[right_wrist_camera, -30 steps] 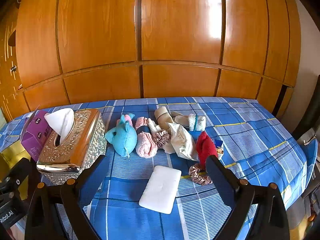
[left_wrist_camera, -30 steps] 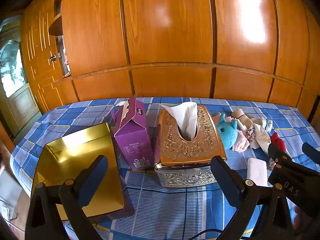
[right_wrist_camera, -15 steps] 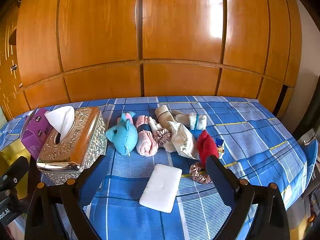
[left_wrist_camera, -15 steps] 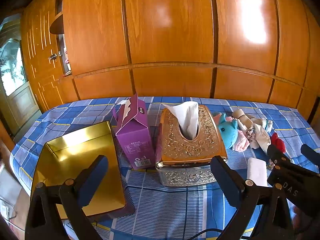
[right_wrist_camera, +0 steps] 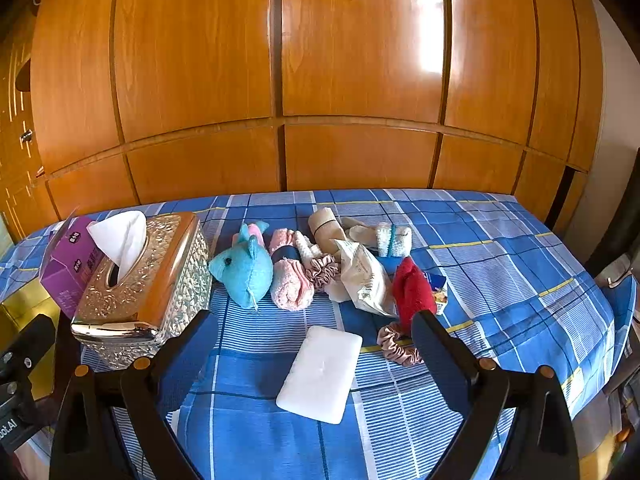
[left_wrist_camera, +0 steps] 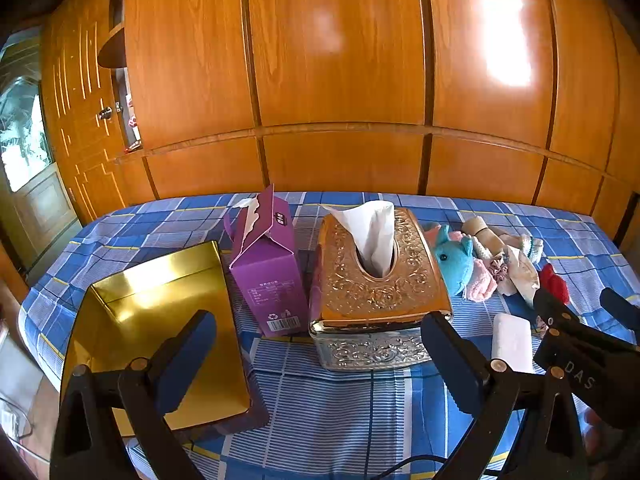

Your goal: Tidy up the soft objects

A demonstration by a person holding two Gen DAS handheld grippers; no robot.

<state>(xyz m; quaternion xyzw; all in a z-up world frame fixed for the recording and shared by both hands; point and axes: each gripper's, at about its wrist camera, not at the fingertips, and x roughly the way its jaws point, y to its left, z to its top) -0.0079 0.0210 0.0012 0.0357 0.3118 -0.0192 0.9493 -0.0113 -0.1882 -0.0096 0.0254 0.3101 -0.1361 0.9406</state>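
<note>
A pile of soft things lies on the blue checked cloth: a blue plush toy (right_wrist_camera: 244, 272), a pink rolled towel (right_wrist_camera: 290, 284), a pink scrunchie (right_wrist_camera: 324, 270), a red cloth (right_wrist_camera: 412, 290), a second scrunchie (right_wrist_camera: 398, 346) and a white pad (right_wrist_camera: 320, 374). My right gripper (right_wrist_camera: 312, 344) is open and empty, just short of the white pad. My left gripper (left_wrist_camera: 320, 344) is open and empty, in front of the ornate tissue box (left_wrist_camera: 372, 280). The open gold tray (left_wrist_camera: 160, 320) lies at the left. The plush toy also shows in the left wrist view (left_wrist_camera: 454, 266).
A purple carton (left_wrist_camera: 268, 272) stands between the gold tray and the tissue box. A white packet (right_wrist_camera: 364, 276) and beige rolls (right_wrist_camera: 326, 226) lie in the pile. A wooden wardrobe (right_wrist_camera: 320, 80) rises behind the table. The table edge drops off at the right (right_wrist_camera: 612, 320).
Both grippers have drifted very slightly; the objects have not moved and both grippers stay open.
</note>
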